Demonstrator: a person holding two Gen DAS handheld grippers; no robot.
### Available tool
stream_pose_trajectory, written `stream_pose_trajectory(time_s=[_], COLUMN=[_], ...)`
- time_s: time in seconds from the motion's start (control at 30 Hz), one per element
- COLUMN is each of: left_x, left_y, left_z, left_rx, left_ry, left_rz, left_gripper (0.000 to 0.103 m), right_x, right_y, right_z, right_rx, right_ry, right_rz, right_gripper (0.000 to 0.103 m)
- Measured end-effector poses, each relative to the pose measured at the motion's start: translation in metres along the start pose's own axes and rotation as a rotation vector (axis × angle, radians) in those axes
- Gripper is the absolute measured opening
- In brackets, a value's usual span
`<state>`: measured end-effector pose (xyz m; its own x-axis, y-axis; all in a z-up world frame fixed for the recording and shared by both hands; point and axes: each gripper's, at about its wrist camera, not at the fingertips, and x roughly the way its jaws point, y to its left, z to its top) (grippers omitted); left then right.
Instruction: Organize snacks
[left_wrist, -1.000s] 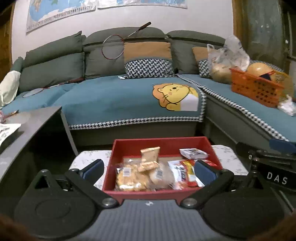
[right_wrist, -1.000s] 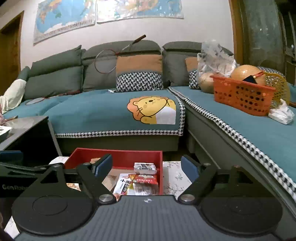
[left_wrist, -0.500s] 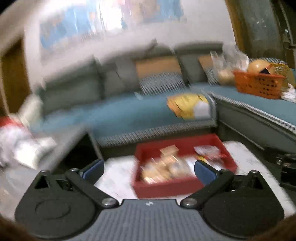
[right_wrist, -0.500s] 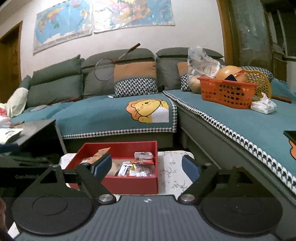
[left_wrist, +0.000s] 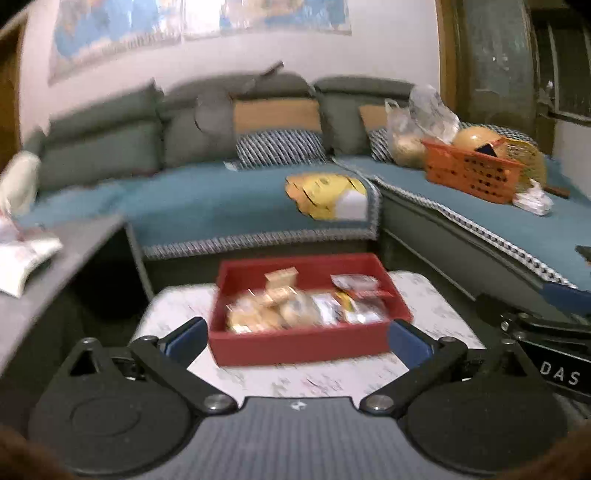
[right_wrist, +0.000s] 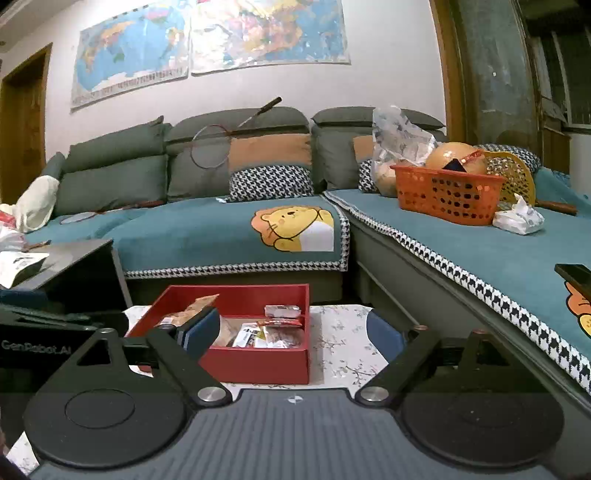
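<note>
A red tray (left_wrist: 303, 343) full of snack packets (left_wrist: 295, 310) stands on a small floral-topped table (left_wrist: 332, 380). It also shows in the right wrist view (right_wrist: 258, 363), with packets (right_wrist: 273, 328) inside. My left gripper (left_wrist: 297, 341) is open and empty, held back from the tray's near wall. My right gripper (right_wrist: 293, 330) is open and empty, near the tray's right end. The right gripper's body (left_wrist: 546, 332) shows at the right of the left wrist view.
A teal corner sofa (right_wrist: 207, 229) stands behind the table. An orange basket (right_wrist: 447, 192) and a plastic bag (right_wrist: 399, 147) sit on its right side. A dark side table (left_wrist: 55, 258) with white packets (left_wrist: 22, 254) is at the left.
Both grippers have pulled back and up from the red tray, which now sits farther off in both views. Both stay open and empty.
</note>
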<state>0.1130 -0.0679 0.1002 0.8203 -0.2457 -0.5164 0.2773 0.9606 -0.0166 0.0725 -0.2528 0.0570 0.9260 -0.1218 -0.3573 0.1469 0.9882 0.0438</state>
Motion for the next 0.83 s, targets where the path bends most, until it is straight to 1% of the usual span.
stream_pose_trajectory(time_s=[0.07, 0.2, 0.37, 0.67, 0.83], left_x=[0.005, 0.014, 0.017, 0.026, 0.028], left_y=[-0.002, -0.003, -0.002, 0.006, 0.011], left_z=[-0.004, -0.010, -0.017, -0.021, -0.023], left_rx=[-0.009, -0.008, -0.032, -0.083, -0.096], left_ry=[0.035, 0.094, 0.148, 0.208, 0.227], left_rz=[-0.013, -0.001, -0.009, 0.014, 0.048], left_gripper=[0.103, 0.103, 0.103, 0.103, 0.103], right_x=[0.001, 0.002, 0.003, 0.005, 0.008], right_y=[0.000, 0.002, 0.004, 0.002, 0.001], right_z=[-0.001, -0.003, -0.006, -0.009, -0.010], right_rx=[0.001, -0.014, -0.027, -0.030, -0.034], right_ry=[0.010, 0.027, 0.047, 0.070, 0.091], right_rz=[-0.004, -0.002, -0.003, -0.003, -0.016], right_gripper=[0.091, 0.091, 0.093, 0.093, 0.094])
